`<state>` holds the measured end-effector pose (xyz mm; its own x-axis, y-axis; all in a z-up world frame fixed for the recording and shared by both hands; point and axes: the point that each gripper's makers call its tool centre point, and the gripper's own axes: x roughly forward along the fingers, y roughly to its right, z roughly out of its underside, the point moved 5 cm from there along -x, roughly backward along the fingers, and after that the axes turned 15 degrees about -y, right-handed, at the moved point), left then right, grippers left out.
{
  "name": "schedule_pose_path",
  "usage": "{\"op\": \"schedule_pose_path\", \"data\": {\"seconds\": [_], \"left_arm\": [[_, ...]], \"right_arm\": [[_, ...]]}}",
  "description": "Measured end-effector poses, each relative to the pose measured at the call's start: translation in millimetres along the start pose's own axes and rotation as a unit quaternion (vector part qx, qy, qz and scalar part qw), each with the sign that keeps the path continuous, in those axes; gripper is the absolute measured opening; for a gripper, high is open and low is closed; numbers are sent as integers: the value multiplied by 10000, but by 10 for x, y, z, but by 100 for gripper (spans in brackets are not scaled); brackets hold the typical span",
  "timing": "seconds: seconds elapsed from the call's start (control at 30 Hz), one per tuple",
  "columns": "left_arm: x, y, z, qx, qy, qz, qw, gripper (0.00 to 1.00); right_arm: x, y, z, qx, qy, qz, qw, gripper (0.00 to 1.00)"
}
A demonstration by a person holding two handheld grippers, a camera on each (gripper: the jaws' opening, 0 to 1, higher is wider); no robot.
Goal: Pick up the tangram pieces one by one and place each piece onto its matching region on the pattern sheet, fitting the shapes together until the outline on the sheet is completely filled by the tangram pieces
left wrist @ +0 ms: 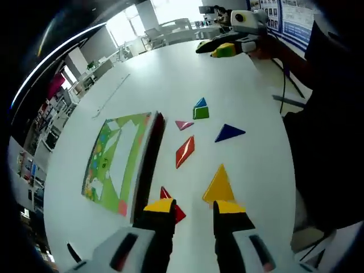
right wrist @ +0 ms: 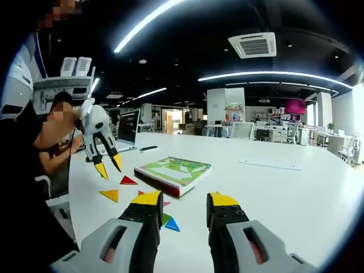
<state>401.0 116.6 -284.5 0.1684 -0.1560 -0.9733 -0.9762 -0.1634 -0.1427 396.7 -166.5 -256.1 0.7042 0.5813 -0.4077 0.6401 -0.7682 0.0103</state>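
The pattern sheet [left wrist: 114, 162] is lying on the white table [left wrist: 170, 79] as the green top of a thick dark-edged board, and its white outline is showing no pieces on it. The tangram pieces are sitting loose on the table beside the board: a pink triangle [left wrist: 183, 124], a red parallelogram [left wrist: 185, 151], a blue triangle [left wrist: 229, 132], a small blue triangle [left wrist: 200, 103] touching a green square [left wrist: 201, 112], and a yellow triangle [left wrist: 219, 185]. A red triangle [left wrist: 172, 205] is lying partly hidden behind the left gripper [left wrist: 194, 207], so its full shape is hard to make out.

The left gripper is hovering above the table with its jaws a moderate gap apart, gripping nothing; one yellow tip is overlapping the yellow triangle's edge in view, though whether they are touching is unclear. The right gripper [right wrist: 185, 200] is likewise standing apart and empty, over the pieces near its tips, which it is partly covering.
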Motion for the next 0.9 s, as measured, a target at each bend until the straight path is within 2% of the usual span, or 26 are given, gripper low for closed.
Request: {"op": "schedule_pose_path", "data": {"seconds": [0.13, 0.17, 0.33, 0.5, 0.57, 0.9], "left_arm": [[55, 125, -37, 374, -151, 94, 9991, 28], [52, 121, -34, 355, -163, 108, 9992, 28], [117, 110, -75, -368, -80, 231, 9990, 29], [198, 175, -32, -762, -184, 212, 9967, 30], [238, 211, -30, -940, -175, 305, 9949, 30], [289, 194, 4, -1217, -311, 317, 9916, 31]], "right_arm": [[27, -5, 65, 119, -60, -45, 9999, 32], [34, -5, 72, 151, -65, -58, 9998, 32], [51, -10, 83, 181, -93, -98, 9997, 32], [47, 5, 100, 221, -63, -110, 9997, 32], [52, 12, 111, 255, -65, -115, 9996, 32], [16, 38, 95, 246, 2, -102, 9996, 32]]}}
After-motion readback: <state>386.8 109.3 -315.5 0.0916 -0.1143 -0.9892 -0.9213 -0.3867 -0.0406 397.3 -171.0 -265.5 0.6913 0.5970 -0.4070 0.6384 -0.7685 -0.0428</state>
